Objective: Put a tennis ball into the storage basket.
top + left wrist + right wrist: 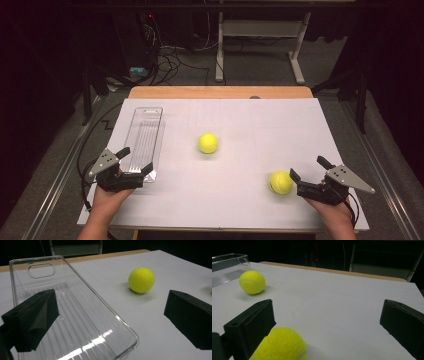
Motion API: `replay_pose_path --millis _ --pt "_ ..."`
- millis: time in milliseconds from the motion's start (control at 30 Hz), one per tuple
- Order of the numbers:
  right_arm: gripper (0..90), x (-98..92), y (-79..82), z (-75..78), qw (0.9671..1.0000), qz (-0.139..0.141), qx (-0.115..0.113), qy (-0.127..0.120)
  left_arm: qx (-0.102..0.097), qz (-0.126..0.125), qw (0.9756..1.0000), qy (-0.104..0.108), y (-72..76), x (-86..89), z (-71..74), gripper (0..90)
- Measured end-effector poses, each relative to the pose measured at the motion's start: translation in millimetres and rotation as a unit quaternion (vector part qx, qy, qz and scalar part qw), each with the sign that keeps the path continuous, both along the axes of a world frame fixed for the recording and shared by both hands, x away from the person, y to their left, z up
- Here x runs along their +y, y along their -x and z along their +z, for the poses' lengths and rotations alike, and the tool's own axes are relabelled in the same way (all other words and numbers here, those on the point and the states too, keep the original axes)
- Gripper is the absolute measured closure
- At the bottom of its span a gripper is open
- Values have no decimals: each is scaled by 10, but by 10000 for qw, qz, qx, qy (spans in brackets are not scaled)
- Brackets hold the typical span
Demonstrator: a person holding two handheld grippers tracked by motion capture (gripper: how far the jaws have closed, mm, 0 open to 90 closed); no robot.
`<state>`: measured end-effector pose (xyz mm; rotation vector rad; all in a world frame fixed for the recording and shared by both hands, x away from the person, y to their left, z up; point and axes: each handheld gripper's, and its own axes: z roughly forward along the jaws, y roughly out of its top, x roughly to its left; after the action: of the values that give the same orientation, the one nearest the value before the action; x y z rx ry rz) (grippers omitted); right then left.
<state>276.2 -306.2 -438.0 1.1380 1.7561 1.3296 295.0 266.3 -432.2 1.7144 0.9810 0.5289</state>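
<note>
Two yellow tennis balls lie on the white table top (240, 165). One ball (208, 143) (141, 280) (252, 282) rests near the middle. The other ball (281, 182) (280, 345) sits at the front right, just left of my right gripper (310, 168) (327, 327), beside its left jaw rather than between the jaws. That gripper is open and holds nothing. A clear plastic tray (143, 141) (75, 322) lies lengthwise at the left. My left gripper (135, 160) (110, 320) is open at the tray's near end, its jaws straddling the tray's near right corner.
The table's wooden far edge (220, 92) borders the white sheet. Beyond it stand a metal table frame (260, 45) and tangled cables (170, 60) on the floor. Bare white surface lies between the two balls and at the far right.
</note>
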Motion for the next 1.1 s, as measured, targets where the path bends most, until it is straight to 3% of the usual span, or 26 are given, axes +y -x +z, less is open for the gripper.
replay_pose_path --millis 400,700,867,1100 --pt "0 6 -9 -11 10000 -8 -6 -28 -56 28 9999 137 26 1 23 4" --pt "0 22 -9 -18 10000 22 -9 -7 -38 -78 9999 78 35 -97 73 8" --pt "0 13 -8 -23 10000 23 4 -10 19 -248 9997 -60 49 -248 119 8" --pt "0 8 -1 -26 10000 26 23 -3 121 -615 9974 -359 75 -526 140 8"
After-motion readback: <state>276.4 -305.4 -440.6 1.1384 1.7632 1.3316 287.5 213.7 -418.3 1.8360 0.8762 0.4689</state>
